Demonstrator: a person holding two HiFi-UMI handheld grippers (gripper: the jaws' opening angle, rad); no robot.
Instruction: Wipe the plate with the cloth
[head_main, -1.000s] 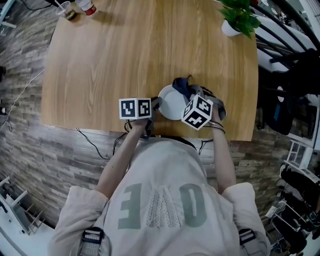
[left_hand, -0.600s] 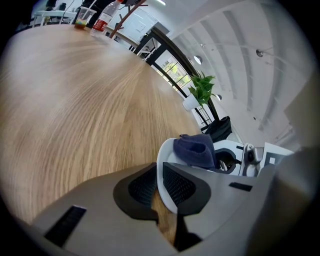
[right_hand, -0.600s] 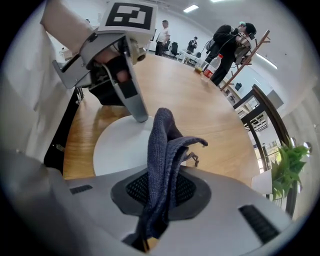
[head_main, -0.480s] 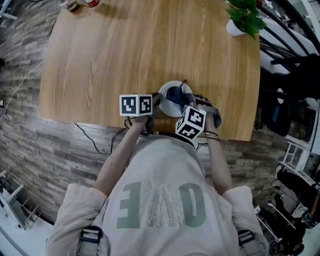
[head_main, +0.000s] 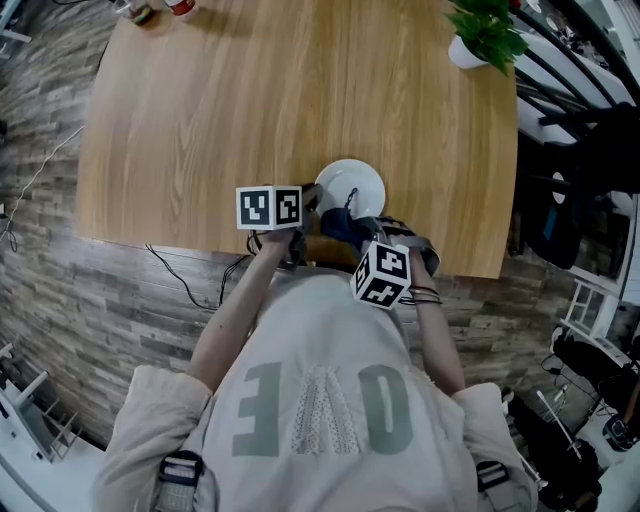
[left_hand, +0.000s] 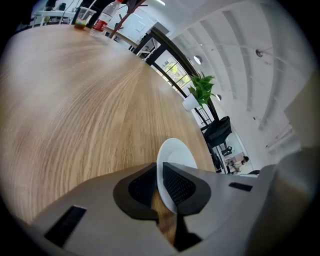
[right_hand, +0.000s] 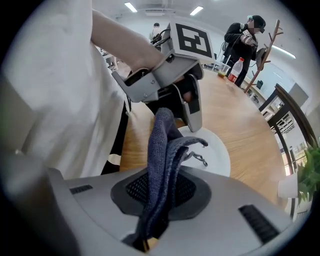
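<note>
Pale wooden table (head_main: 200, 120) in a bright workroom, with all the action confined to its near edge. Pinches the white plate (head_main: 358, 183) by its near-left rim with the left gripper (left_hand: 161, 184), jaws closed on the thin edge, apparently to stop the dish sliding under a wipe. Grips a dark blue cloth (right_hand: 162, 165) in the right gripper (right_hand: 159, 195), pads clenched on its folds, with 1 loose end sticking out past the tips as a wiping face. Points that gripper steeply down beside the plate's near edge, cloth end at or just over the rim; contact with the white surface not certain from any of the 3 views. Leaves most of the plate bare, suggesting a wipe in hand rather than finished. Potted plant (head_main: 488, 35), bottle (left_hand: 102, 22) and cup (left_hand: 85, 17) well apart at the far corners, out of reach of both tools.
</note>
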